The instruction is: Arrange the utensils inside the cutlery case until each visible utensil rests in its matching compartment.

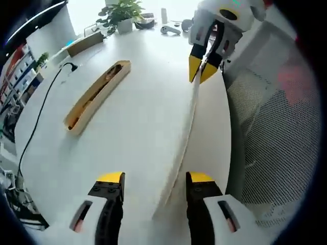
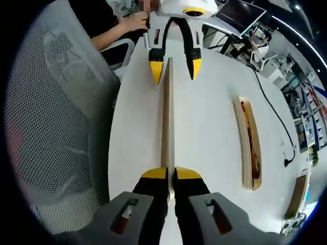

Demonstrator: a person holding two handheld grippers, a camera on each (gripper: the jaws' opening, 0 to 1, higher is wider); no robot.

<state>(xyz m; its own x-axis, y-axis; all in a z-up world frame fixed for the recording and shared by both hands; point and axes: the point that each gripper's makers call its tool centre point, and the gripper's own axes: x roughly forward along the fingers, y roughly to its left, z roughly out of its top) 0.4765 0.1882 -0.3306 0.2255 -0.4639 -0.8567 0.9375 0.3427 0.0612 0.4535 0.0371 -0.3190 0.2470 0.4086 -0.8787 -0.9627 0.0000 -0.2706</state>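
The tabletop [image 1: 127, 132] is white, and the case [image 1: 97, 95] and lid [image 2: 167, 109] are pale wood. Each hand-held gripper is black with yellow tips, the chair [image 2: 56, 97] is grey mesh, the cable [image 1: 38, 122] black, the plant [image 1: 122, 13] green.

A long, thin, pale wooden lid [image 2: 166, 112] stands on edge over the white table, seen edge-on as a narrow strip. Its near end sits pinched between the right gripper's [image 2: 170, 173] yellow-tipped jaws; its far end lies between the left gripper's [image 2: 174, 69] parted jaws. In the left gripper view the same lid [image 1: 185, 132] runs from near to far. The case [image 2: 249, 143], a long shallow wooden tray with dark-handled utensils [image 2: 251, 138] lying lengthwise inside, rests flat on the table well to the right.
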